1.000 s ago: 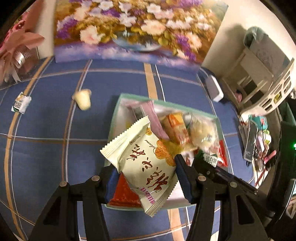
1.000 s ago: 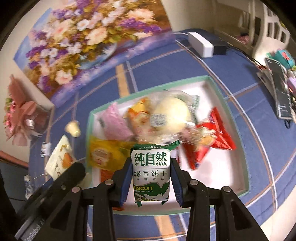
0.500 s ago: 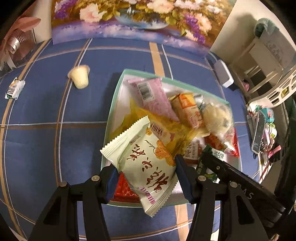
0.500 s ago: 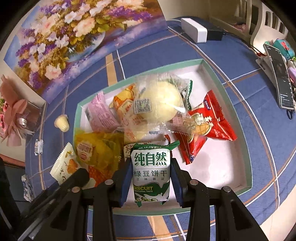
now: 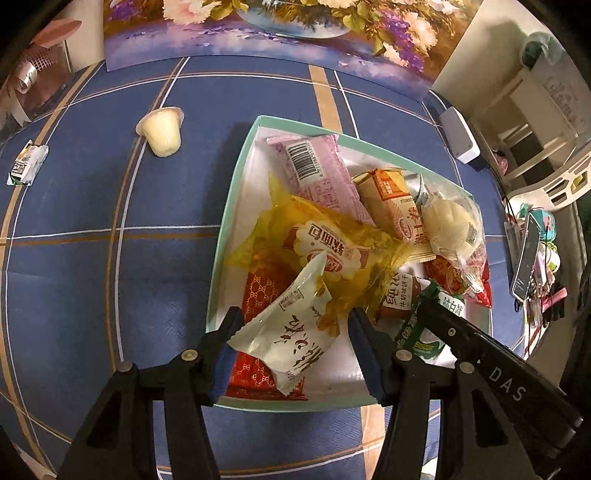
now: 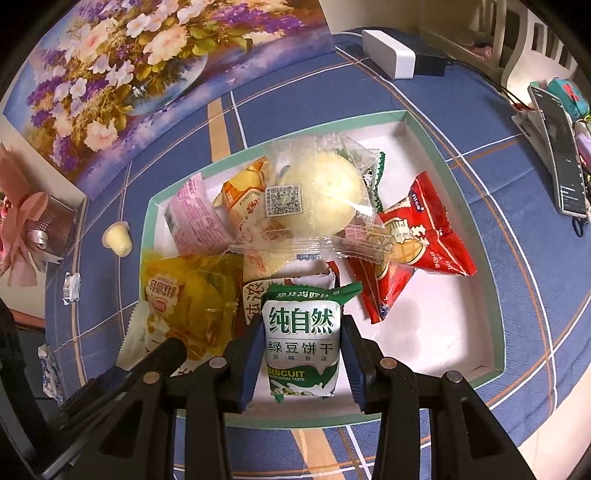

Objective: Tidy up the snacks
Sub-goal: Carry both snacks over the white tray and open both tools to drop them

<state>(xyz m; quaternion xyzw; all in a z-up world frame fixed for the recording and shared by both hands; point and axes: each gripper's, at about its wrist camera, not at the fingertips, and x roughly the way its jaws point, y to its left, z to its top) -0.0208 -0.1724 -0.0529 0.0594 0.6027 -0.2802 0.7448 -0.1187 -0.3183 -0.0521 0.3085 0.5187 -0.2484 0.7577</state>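
A teal-rimmed white tray [image 5: 236, 184] on the blue checked cloth holds several snack packets: pink, orange, yellow, red and a clear-wrapped bun [image 6: 317, 199]. My left gripper [image 5: 293, 321] is shut on a cream snack packet [image 5: 291, 332], which tilts low over the tray's near left corner, above a red patterned packet [image 5: 258, 295]. My right gripper [image 6: 303, 325] is shut on a green-and-white biscuit packet [image 6: 301, 339], held upright over the tray's front edge. The two grippers hang side by side. A jelly cup [image 5: 162, 129] and a small wrapped sweet [image 5: 27, 168] lie on the cloth left of the tray.
A flower painting [image 5: 277, 22] leans at the back of the table. A pink bouquet [image 6: 22, 236] stands far left. A white power box [image 6: 388, 55] lies behind the tray and a phone [image 6: 557, 162] lies to the right. More small wrappers [image 6: 48, 369] lie at the left edge.
The left gripper has sunk toward the tray, and its cream packet now tilts with one corner up over the pile. In the right view the tray has also come slightly nearer, and the biscuit packet stays gripped.
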